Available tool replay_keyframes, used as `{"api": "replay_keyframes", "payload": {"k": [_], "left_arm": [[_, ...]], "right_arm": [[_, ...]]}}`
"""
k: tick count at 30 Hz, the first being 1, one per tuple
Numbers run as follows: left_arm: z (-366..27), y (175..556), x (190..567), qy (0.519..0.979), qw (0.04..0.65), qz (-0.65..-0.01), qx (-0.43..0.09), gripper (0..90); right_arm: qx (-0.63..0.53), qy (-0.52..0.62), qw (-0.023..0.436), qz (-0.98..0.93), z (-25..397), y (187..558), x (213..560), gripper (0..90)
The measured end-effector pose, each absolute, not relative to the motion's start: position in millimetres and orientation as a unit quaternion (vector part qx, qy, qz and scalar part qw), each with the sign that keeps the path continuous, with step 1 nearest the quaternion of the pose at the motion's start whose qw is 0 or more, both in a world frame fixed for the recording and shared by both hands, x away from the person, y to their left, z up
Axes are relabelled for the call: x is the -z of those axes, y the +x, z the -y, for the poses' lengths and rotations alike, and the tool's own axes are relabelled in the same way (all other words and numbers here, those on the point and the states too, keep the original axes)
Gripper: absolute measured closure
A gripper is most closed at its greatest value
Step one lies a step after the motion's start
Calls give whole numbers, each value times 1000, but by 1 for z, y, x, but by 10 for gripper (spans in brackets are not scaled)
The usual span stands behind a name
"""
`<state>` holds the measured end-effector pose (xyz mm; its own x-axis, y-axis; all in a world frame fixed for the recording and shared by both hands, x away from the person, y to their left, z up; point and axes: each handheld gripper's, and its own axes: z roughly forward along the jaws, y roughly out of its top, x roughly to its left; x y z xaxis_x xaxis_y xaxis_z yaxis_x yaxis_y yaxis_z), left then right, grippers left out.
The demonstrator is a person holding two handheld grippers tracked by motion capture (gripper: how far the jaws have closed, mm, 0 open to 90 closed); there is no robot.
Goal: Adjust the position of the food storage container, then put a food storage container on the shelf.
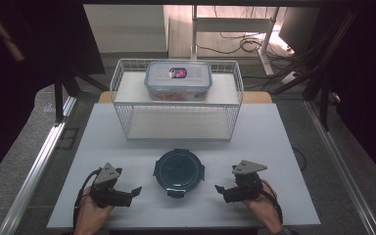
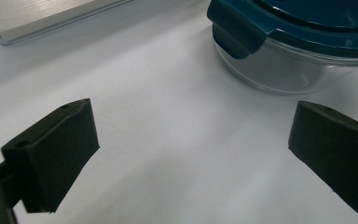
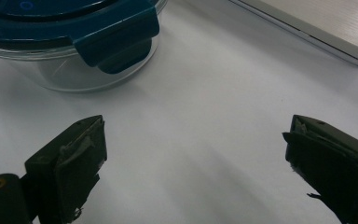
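Observation:
A round glass container (image 1: 178,171) with a dark teal clip lid stands at the front middle of the white table (image 1: 274,147). My left gripper (image 1: 131,195) rests on the table to its left, open, with nothing between the jaws. On the container's other side my right gripper (image 1: 221,193) is also open and holds nothing. In the left gripper view the left gripper (image 2: 193,126) has its jaws spread wide, with the container (image 2: 298,51) ahead at upper right. The right gripper (image 3: 193,137) in its own view faces the container (image 3: 74,42) at upper left.
A white wire rack (image 1: 176,105) stands behind the round container. On its top shelf sits a rectangular clear box (image 1: 178,81) with a blue-grey lid and a red label. The rack's base edge (image 2: 37,14) (image 3: 326,23) lies ahead of each gripper. Metal rails flank the table.

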<state>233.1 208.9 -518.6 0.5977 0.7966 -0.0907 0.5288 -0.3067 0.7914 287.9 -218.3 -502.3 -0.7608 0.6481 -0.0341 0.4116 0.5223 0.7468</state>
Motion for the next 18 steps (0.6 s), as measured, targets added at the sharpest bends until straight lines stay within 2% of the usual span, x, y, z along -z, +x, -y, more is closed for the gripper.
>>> {"api": "replay_keyframes", "payload": {"k": [18], "left_arm": [[-206,244,512,784,441,-415,-136,18]], "right_arm": [[-402,322,155,-843,220,289,495,15]]}}
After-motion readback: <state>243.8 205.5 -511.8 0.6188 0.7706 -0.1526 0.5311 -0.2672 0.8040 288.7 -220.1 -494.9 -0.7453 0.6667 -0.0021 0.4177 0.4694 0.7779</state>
